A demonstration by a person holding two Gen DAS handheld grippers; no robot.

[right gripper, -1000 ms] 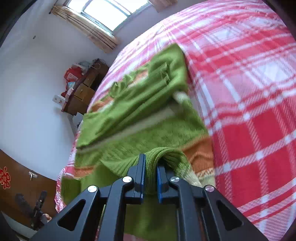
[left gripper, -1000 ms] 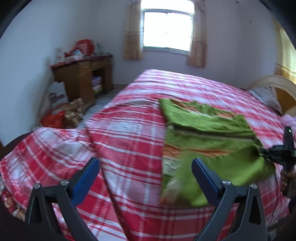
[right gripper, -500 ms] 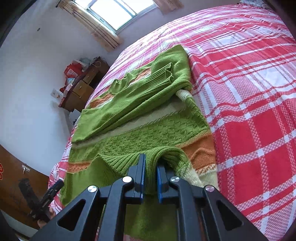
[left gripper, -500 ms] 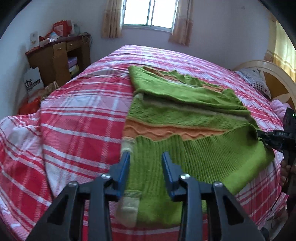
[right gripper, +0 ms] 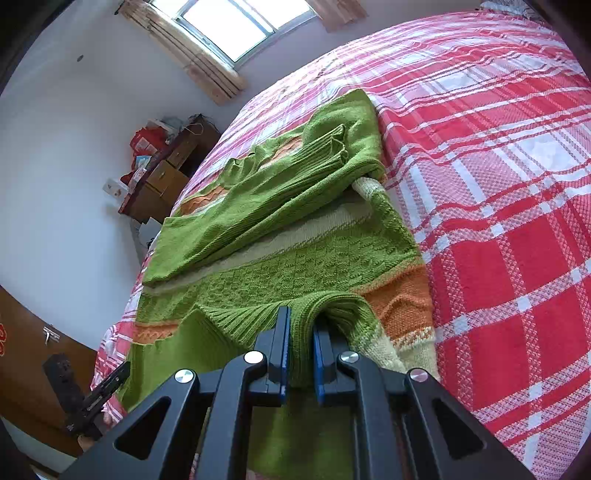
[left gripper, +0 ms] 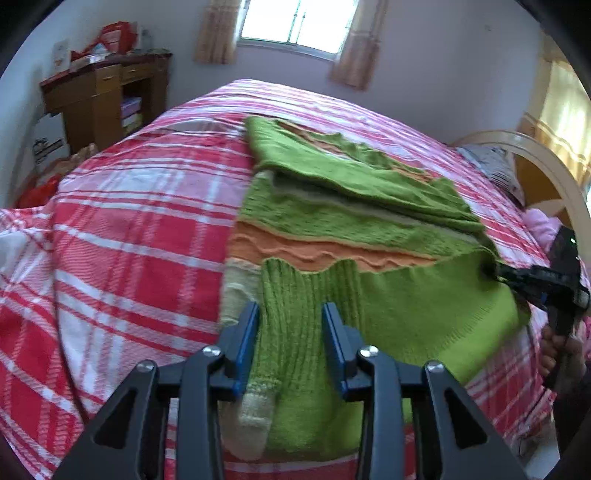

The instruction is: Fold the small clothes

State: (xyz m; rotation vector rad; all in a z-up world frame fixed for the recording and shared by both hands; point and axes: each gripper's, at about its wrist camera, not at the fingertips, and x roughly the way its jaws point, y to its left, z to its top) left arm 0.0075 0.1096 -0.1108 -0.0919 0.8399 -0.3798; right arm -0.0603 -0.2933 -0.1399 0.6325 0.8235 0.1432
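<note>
A green knitted sweater (left gripper: 354, 229) with orange and cream stripes lies on the bed, its sleeves folded across the chest. It also shows in the right wrist view (right gripper: 288, 236). My left gripper (left gripper: 290, 332) straddles the ribbed hem at the sweater's near left corner, jaws partly closed with the fabric between them. My right gripper (right gripper: 298, 347) is shut on a bunched fold of the hem at the other corner; it also shows in the left wrist view (left gripper: 517, 277).
The bed has a red and white plaid cover (left gripper: 140, 229). A wooden desk (left gripper: 99, 96) with clutter stands by the left wall. A curved headboard (left gripper: 546, 166) and pillows are at the right. A window (left gripper: 299, 22) is behind.
My left gripper has moved right from the bare cover onto the sweater's hem and its jaws have narrowed around the fabric. My right gripper has stayed shut on the hem.
</note>
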